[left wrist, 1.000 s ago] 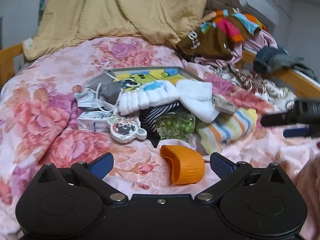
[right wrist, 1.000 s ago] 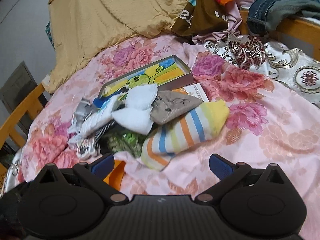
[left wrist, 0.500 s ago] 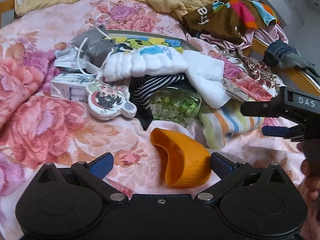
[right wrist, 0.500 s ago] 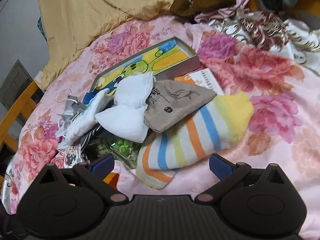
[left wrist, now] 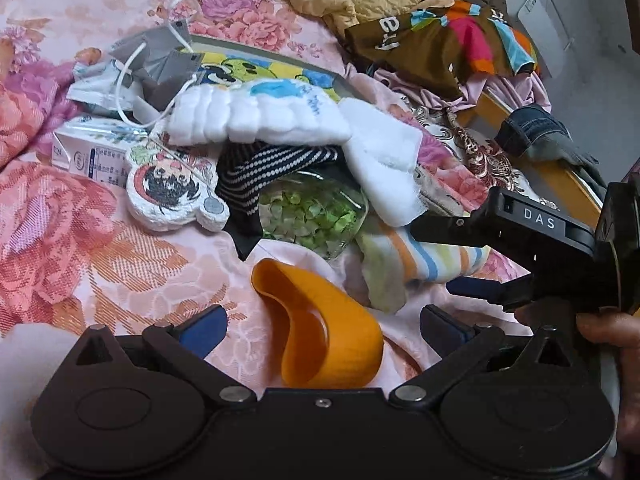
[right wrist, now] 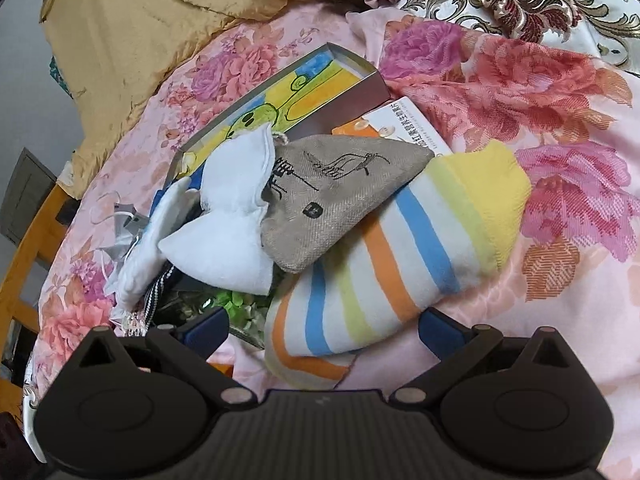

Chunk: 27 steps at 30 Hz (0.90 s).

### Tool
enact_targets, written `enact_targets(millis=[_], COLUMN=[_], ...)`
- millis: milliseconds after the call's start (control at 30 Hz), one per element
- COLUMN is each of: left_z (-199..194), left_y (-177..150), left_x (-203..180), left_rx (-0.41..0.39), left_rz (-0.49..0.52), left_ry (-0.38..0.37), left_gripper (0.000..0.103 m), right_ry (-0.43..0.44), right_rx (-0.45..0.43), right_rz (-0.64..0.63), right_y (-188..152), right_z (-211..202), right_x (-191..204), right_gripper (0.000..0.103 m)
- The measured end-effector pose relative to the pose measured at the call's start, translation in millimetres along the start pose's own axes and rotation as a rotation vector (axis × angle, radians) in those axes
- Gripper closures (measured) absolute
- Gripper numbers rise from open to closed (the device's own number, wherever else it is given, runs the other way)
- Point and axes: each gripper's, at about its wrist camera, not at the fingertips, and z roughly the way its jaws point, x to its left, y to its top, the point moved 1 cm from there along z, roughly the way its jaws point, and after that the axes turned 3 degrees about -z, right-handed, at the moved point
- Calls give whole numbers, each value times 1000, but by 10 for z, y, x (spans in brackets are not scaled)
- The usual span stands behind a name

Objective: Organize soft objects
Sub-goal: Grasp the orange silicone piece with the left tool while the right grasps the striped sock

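A heap of soft things lies on the floral bedspread (left wrist: 80,264). A striped sock (right wrist: 384,260) lies between the open jaws of my right gripper (right wrist: 324,330); it also shows in the left wrist view (left wrist: 424,260). A grey linen pouch (right wrist: 332,200) and a white cloth (right wrist: 232,220) rest on it. My left gripper (left wrist: 324,330) is open around an orange curved piece (left wrist: 324,340). A white padded cloth (left wrist: 260,116), a black striped sock (left wrist: 264,172) and a bag of green bits (left wrist: 312,212) lie beyond. The right gripper (left wrist: 452,256) appears at the right of the left wrist view.
A picture box (right wrist: 280,104) lies under the heap, a booklet (right wrist: 404,120) beside it. A cartoon charm (left wrist: 172,192), a small carton (left wrist: 88,152) and a grey mask (left wrist: 160,64) lie at the left. A yellow blanket (right wrist: 160,20) and clothes (left wrist: 440,48) are piled behind. The wooden bed rail (left wrist: 552,176) runs at right.
Both grippers have moved forward and down toward the heap. The orange piece now sits between the left jaws and the striped sock between the right jaws. Both stay open.
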Motion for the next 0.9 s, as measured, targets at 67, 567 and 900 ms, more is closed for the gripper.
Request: enact_targets(millis=[67, 567, 900], left_z=[15, 103, 125], left_y=[-9, -65, -90], left_x=[20, 62, 91], left_rx=[1, 20, 9], left_rz=[-31, -190, -207], left_ry=[1, -71, -56], left_gripper=[1, 6, 7], right_ry=[-5, -56, -23], right_rx=[-3, 14, 6], right_rz=[0, 52, 106], right_y=[-4, -33, -30], right_z=[-8, 86, 113], right_x=[5, -83, -152], right_gripper=[0, 23, 56])
